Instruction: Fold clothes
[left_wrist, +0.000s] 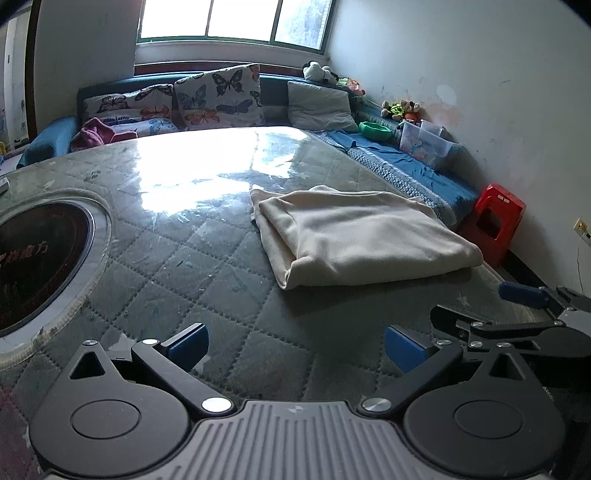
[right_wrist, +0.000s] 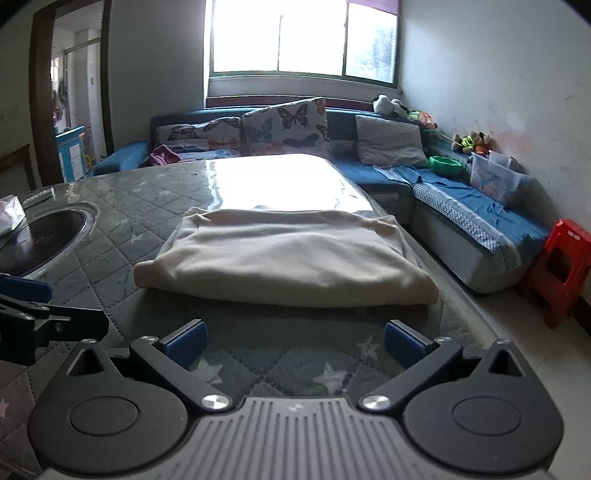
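Observation:
A cream garment (left_wrist: 362, 240) lies folded into a thick rectangle on the quilted grey-green table cover (left_wrist: 207, 258). In the right wrist view the garment (right_wrist: 284, 258) lies straight ahead, just beyond the fingers. My left gripper (left_wrist: 295, 349) is open and empty, held low over the table, with the garment ahead and to the right. My right gripper (right_wrist: 295, 345) is open and empty, close to the garment's near edge. Each gripper shows at the edge of the other's view: the right one (left_wrist: 517, 317), the left one (right_wrist: 29, 306).
A round dark inset (left_wrist: 33, 258) sits in the table at the left. A blue corner sofa (right_wrist: 461, 206) with butterfly pillows (left_wrist: 218, 96), toys and a clear box (left_wrist: 424, 142) runs behind and along the right. A red plastic stool (right_wrist: 557, 266) stands on the floor at the right.

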